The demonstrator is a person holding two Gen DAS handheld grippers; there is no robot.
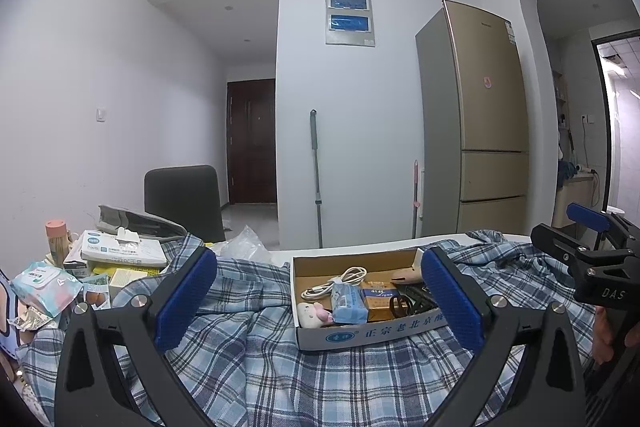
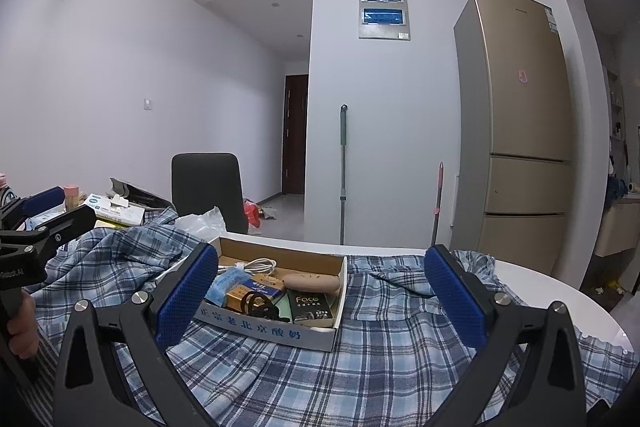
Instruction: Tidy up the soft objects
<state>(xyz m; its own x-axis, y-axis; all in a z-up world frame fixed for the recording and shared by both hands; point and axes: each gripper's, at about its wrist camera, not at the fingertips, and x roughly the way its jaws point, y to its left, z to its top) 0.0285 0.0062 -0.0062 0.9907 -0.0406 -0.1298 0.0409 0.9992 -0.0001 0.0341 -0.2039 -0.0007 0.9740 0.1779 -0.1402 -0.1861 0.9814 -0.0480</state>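
Plaid shirt [image 1: 256, 347] lies spread beneath both wide-open grippers [image 1: 320, 299] [image 2: 320, 291].

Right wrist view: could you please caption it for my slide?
Open right tongs over a plaid shirt, with a box of odds and ends on it.

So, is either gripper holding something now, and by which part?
Nothing is held. The left gripper and the right gripper are both open above the plaid shirt, with only the cardboard box showing between the fingers, ungripped.
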